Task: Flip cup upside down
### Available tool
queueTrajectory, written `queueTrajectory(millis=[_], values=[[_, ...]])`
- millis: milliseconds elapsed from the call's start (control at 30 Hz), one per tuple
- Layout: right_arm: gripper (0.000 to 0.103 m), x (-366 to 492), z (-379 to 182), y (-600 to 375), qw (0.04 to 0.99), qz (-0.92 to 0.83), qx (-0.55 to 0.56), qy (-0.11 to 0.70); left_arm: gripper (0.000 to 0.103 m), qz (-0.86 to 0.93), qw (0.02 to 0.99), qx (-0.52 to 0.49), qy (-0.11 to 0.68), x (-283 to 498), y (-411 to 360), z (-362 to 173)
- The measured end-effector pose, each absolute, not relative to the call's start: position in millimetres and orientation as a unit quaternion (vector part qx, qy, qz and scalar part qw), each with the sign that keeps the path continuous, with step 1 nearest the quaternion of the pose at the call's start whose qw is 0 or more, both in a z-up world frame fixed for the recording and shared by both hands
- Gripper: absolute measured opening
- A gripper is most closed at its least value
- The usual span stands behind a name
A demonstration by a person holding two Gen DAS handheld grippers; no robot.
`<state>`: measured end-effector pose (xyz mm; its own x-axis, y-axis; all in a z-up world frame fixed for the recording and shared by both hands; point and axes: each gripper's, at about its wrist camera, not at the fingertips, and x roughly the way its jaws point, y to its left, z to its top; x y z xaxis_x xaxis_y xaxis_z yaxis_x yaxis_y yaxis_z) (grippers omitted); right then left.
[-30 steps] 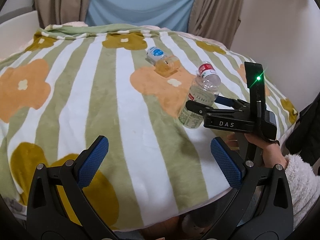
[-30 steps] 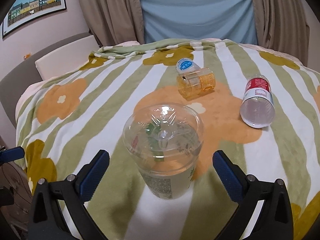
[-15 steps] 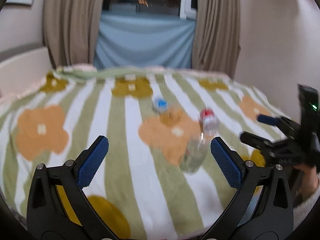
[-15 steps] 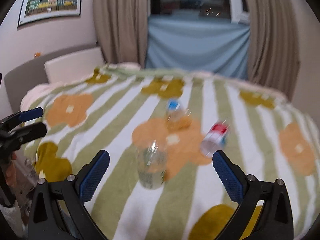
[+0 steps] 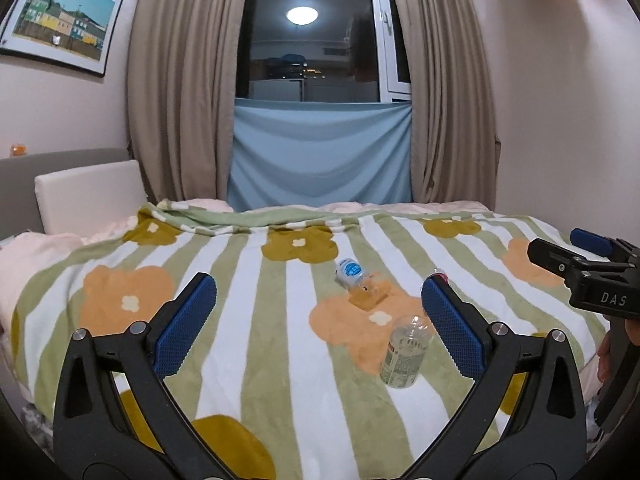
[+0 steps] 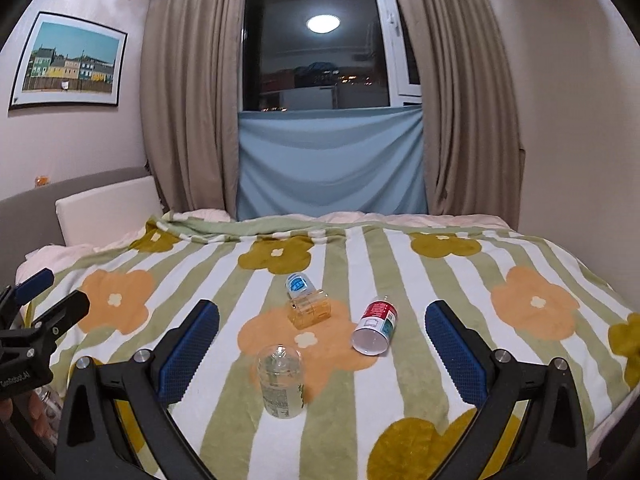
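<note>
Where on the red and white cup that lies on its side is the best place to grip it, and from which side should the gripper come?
Probably the middle of the red and white cup. It lies on the blanket, open mouth toward the camera, so the right gripper, now open, could come from above, one finger on each long side. The round wall may roll, so close gently.

Flowered blanket [image 6: 400, 400] covers the bed; clear cup [image 6: 281, 380] standing; three cups [image 6: 310, 312] lying.

Flowered striped blanket [image 6: 420, 276], framed picture [image 6: 68, 65], brown curtains [image 6: 188, 96], dark window [image 6: 316, 40], blue cloth [image 6: 330, 164]
</note>
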<state>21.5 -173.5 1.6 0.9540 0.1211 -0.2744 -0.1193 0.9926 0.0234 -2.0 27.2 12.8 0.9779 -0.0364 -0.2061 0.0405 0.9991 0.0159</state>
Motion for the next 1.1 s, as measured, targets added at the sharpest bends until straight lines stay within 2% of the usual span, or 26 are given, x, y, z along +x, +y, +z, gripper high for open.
queueTrajectory(millis=[167, 1100], values=[[0.103, 9, -1, -173, 0.992, 0.046, -0.003, 0.119, 0.102, -0.023, 0.995, 0.009, 0.097, -9, 26, 15], [0.103, 2, -6, -179, 0.992, 0.037, 0.008, 0.123, 0.102, -0.031, 0.995, 0.012, 0.091, -13, 19, 18]])
